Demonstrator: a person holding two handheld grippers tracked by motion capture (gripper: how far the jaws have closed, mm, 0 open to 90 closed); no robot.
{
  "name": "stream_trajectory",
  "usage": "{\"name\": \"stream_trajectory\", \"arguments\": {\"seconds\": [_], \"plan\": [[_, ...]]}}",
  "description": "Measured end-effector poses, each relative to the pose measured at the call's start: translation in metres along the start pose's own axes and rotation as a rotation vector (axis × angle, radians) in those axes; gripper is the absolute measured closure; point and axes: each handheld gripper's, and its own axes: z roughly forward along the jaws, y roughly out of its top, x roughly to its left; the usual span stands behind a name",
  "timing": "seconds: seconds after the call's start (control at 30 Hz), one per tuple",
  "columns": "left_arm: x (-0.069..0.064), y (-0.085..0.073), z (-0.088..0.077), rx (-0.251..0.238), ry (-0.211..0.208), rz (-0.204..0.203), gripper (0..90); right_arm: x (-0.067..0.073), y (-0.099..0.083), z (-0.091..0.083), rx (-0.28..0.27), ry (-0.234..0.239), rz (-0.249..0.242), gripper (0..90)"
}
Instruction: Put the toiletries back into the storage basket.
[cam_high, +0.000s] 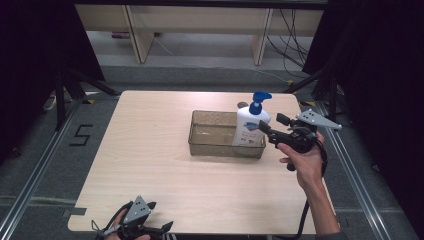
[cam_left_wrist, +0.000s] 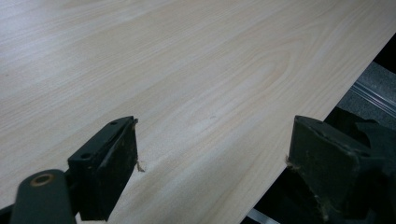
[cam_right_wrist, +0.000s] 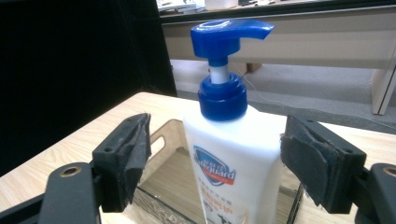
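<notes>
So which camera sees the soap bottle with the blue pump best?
The right gripper view: the soap bottle stands close up between the open jaws of the right gripper, label and blue pump clear. The high view shows it small, standing in the tray. The left gripper view looks at the table.

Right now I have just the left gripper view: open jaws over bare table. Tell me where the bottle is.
Observer: The bottle stands upright in the right end of the tray.
Operator: Report the right gripper.
Observer: The right gripper has its jaws open on either side of the bottle. In the right gripper view, the left-hand pad is clearly apart from it.
Operator: Give me the pump's state.
Observer: The blue pump is raised, and its spout points right in the right gripper view.
</notes>
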Motion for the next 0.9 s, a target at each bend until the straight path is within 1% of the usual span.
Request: {"name": "stream_trajectory", "arguments": {"seconds": [0.03, 0.1, 0.13, 0.2, 0.23, 0.27, 0.3, 0.33, 0.37, 0.4, 0.43, 0.47, 0.5, 0.53, 0.57, 0.6, 0.63, 0.67, 0.7, 0.73, 0.77, 0.8, 0.83, 0.87, 0.9], "plan": [[0.001, 0.0, -0.001, 0.018, -0.001, 0.02, 15.0, 0.0, -0.001, 0.0, 0.002, -0.002, -0.005, 24.6], [0.001, 0.0, -0.001, 0.015, -0.001, 0.019, 15.0, 0.002, -0.002, -0.001, 0.002, -0.002, -0.004, 24.7], [0.0, 0.0, 0.0, -0.001, 0.0, -0.001, 15.0, 0.002, -0.002, -0.002, 0.003, 0.001, -0.005, 24.7], [0.0, 0.0, 0.0, 0.0, 0.001, 0.0, 15.0, 0.004, -0.003, -0.003, 0.001, 0.007, 0.003, 24.6], [0.001, 0.0, -0.001, 0.017, 0.001, 0.02, 15.0, 0.004, -0.003, -0.004, 0.0, 0.003, -0.009, 24.5], [0.001, 0.0, -0.001, 0.015, 0.001, 0.019, 15.0, 0.006, -0.004, -0.005, 0.004, 0.008, 0.005, 24.6], [0.0, 0.0, 0.0, -0.009, 0.008, -0.001, 15.0, 0.006, -0.004, -0.005, 0.002, 0.005, -0.014, 24.6], [0.0, 0.0, 0.0, -0.009, 0.004, -0.002, 15.0, 0.007, -0.004, -0.006, 0.001, 0.012, -0.011, 24.5], [0.0, 0.0, 0.0, 0.002, 0.001, 0.002, 15.0, 0.008, -0.005, -0.008, 0.004, 0.005, -0.011, 24.4], [0.001, 0.0, -0.001, 0.019, 0.0, 0.02, 15.0, 0.009, -0.006, -0.009, 0.008, 0.009, -0.004, 24.4], [0.001, 0.0, -0.001, 0.016, 0.001, 0.019, 15.0, 0.009, -0.007, -0.01, 0.004, 0.017, -0.009, 24.4], [0.0, 0.0, 0.0, 0.004, 0.001, 0.005, 15.0, 0.01, -0.007, -0.011, 0.005, 0.012, -0.016, 24.4], [0.001, 0.0, 0.0, 0.004, 0.004, 0.007, 15.0, 0.011, -0.008, -0.011, -0.015, 0.011, -0.022, 24.4], [0.0, 0.0, 0.0, 0.003, 0.002, 0.005, 15.0, 0.012, -0.008, -0.012, -0.015, 0.014, -0.022, 24.4], [0.001, 0.001, -0.001, 0.018, 0.003, 0.019, 15.0, 0.014, -0.009, -0.014, -0.021, 0.019, -0.015, 24.3], [-0.001, 0.0, 0.0, -0.01, 0.011, 0.0, 15.0, 0.015, -0.01, -0.015, -0.016, 0.025, -0.013, 24.3], [0.0, 0.0, 0.0, -0.008, 0.005, 0.001, 15.0, 0.016, -0.01, -0.015, -0.018, 0.034, -0.016, 24.2], [0.0, 0.0, -0.001, -0.003, 0.002, 0.003, 15.0, 0.016, -0.01, -0.017, -0.006, 0.019, -0.042, 24.2], [0.001, 0.0, -0.001, 0.006, 0.008, 0.017, 15.0, 0.018, -0.012, -0.017, -0.01, 0.03, -0.021, 24.1], [0.001, 0.0, -0.001, 0.006, 0.008, 0.017, 15.0, 0.018, -0.013, -0.017, -0.013, 0.029, -0.023, 24.1], [0.0, 0.0, 0.0, -0.005, 0.008, 0.005, 15.0, 0.02, -0.014, -0.018, -0.008, 0.03, -0.011, 24.0], [0.001, 0.0, -0.001, 0.007, 0.007, 0.02, 15.0, 0.021, -0.014, -0.018, -0.005, 0.035, -0.008, 24.0], [0.0, 0.0, 0.0, -0.012, 0.008, -0.001, 15.0, 0.019, -0.015, -0.019, -0.012, 0.031, -0.039, 24.0], [0.001, 0.0, -0.001, 0.004, 0.007, 0.014, 15.0, 0.021, -0.016, -0.018, -0.009, 0.04, -0.016, 23.9], [0.001, 0.0, -0.001, 0.007, 0.008, 0.016, 15.0, 0.022, -0.017, -0.019, -0.006, 0.043, -0.011, 23.9]]}}
